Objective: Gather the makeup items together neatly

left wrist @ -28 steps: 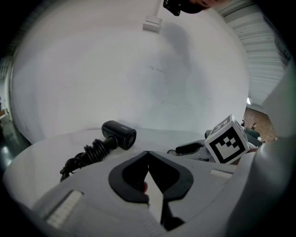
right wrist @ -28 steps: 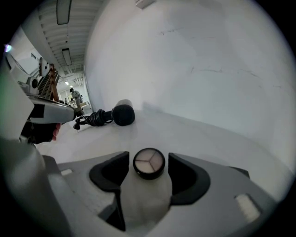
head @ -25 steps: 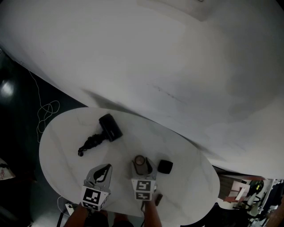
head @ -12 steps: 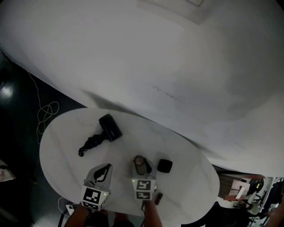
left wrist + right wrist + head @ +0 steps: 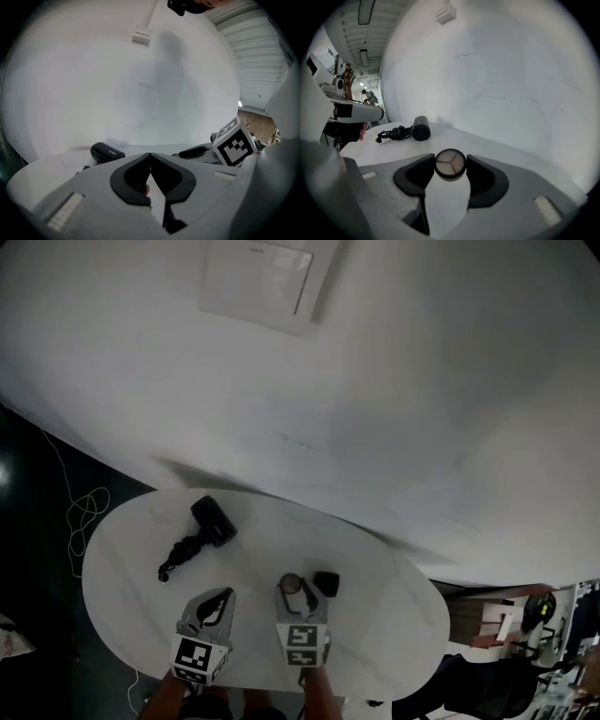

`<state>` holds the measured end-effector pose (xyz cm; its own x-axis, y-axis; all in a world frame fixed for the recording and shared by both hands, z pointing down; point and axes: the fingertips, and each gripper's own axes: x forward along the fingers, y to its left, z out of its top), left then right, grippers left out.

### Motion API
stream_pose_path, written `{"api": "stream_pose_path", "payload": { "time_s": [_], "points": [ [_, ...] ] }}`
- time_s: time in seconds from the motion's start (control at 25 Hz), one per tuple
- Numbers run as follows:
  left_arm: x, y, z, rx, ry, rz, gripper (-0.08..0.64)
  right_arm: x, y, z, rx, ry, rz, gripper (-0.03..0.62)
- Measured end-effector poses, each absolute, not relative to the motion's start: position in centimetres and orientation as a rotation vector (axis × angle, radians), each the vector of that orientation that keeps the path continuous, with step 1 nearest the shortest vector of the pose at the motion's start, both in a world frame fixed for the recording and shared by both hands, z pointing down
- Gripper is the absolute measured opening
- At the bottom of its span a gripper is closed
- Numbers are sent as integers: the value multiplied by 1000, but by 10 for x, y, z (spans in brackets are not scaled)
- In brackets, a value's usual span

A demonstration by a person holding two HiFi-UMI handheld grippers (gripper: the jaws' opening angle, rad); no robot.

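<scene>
My right gripper [image 5: 296, 589] is shut on a round compact [image 5: 450, 164] with a dark rim and a pale face split in three; both pads press its sides. In the head view the compact [image 5: 292, 583] sits close beside a small black case [image 5: 325, 583] on the round white table [image 5: 122, 559]. A black hair dryer [image 5: 213, 520] with a coiled cord [image 5: 178, 554] lies at the table's far left, also visible as the hair dryer [image 5: 421, 128] from the right gripper view. My left gripper [image 5: 217, 599] is shut and empty, left of the right one, with its tips meeting [image 5: 150, 157].
A white wall rises behind the table, with a pale wall plate [image 5: 258, 282] high up. A thin cable [image 5: 84, 512] lies on the dark floor to the left. Shelving and clutter [image 5: 525, 624] stand at the far right.
The head view has tilted up, bringing the wall plate into sight. The gap between the compact in my right gripper and the black case has narrowed. The left gripper has kept its place.
</scene>
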<state>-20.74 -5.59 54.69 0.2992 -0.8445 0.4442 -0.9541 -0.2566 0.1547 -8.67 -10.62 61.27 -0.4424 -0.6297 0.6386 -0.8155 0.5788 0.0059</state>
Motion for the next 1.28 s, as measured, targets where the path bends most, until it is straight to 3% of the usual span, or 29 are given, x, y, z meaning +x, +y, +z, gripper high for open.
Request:
{"api": "stream_pose_path", "payload": {
  "time_s": [0.64,1.28],
  "points": [
    [-124,-42,490,2502,-1347,364,11,10,-57,531,1504,-2106,379,216],
    [-21,-8,498,2616,-1141,430,11,129,12,537,1697,-1953,461,216]
  ]
}}
